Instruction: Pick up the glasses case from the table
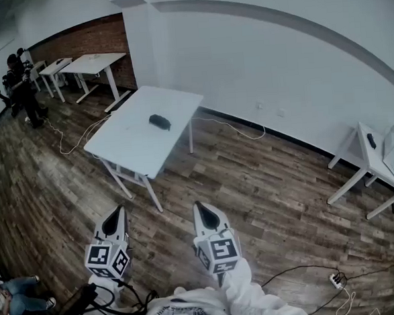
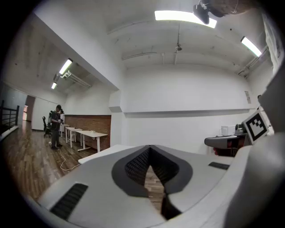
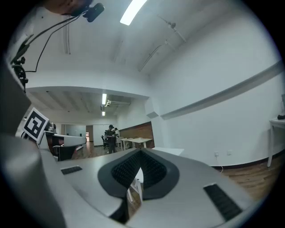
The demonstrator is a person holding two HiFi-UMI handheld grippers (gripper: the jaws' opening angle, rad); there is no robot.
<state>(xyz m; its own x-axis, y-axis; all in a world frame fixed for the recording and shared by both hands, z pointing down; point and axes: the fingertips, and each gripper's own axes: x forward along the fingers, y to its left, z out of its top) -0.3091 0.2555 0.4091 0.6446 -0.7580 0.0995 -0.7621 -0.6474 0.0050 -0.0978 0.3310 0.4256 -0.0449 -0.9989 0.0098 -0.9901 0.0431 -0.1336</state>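
Left hand-held gripper and right hand-held gripper point forward, jaws closed.

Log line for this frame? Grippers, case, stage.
stage: pre-grasp, away from table | left gripper: shut, empty | right gripper: shut, empty | glasses case: lying on table, untouched

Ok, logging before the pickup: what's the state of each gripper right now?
Left gripper: closed, holding nothing.
Right gripper: closed, holding nothing.
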